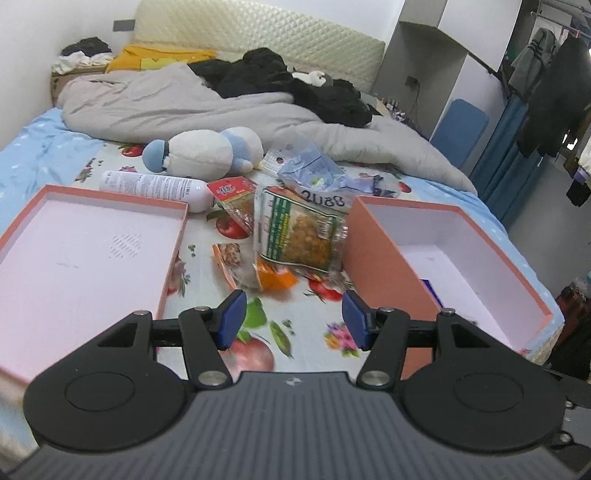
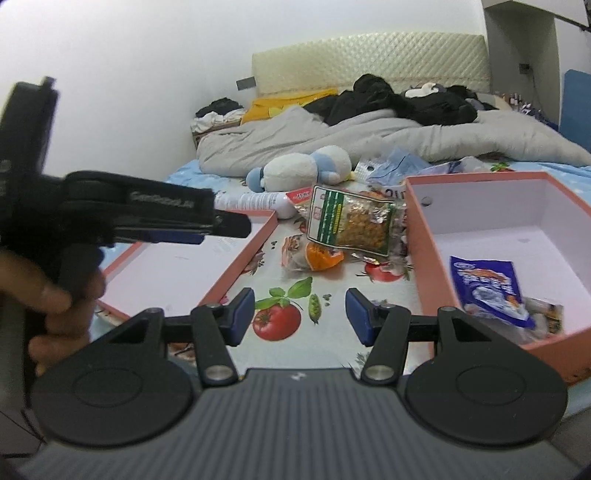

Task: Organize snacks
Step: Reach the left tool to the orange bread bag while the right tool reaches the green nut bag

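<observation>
Behind everything runs a cream quilted headboard (image 1: 258, 33) at the far end of a bed (image 1: 44, 155); a rumpled grey duvet (image 1: 155, 103) and dark clothes (image 1: 280, 81) are heaped beneath it; nearer me lies a fruit-printed cloth (image 1: 295, 325). On that cloth I count two salmon-pink containers, both open side up: a shallow lid (image 1: 92, 251) to the left and a deeper box (image 1: 461, 266) to the right; between them sits a loose heap of snack packets. I can count four in the heap: a green-edged clear packet (image 1: 303, 236) on top, tilted; an orange packet (image 1: 277, 277) under its near edge; a brown-printed packet (image 1: 229, 258) just beside that; a red-labelled packet (image 1: 232, 195) behind. One blue snack packet (image 2: 487, 288) already lies inside the box. Behind the heap are one white bottle (image 1: 155, 186) on its side, one white and blue plush toy (image 1: 207, 149), and crumpled pale blue wrapping (image 1: 314, 170).

My left claw (image 1: 293, 319) is released, jaws apart over the cloth, gripping nothing; my right claw (image 2: 300, 316) is likewise released and empty, near the box.
</observation>
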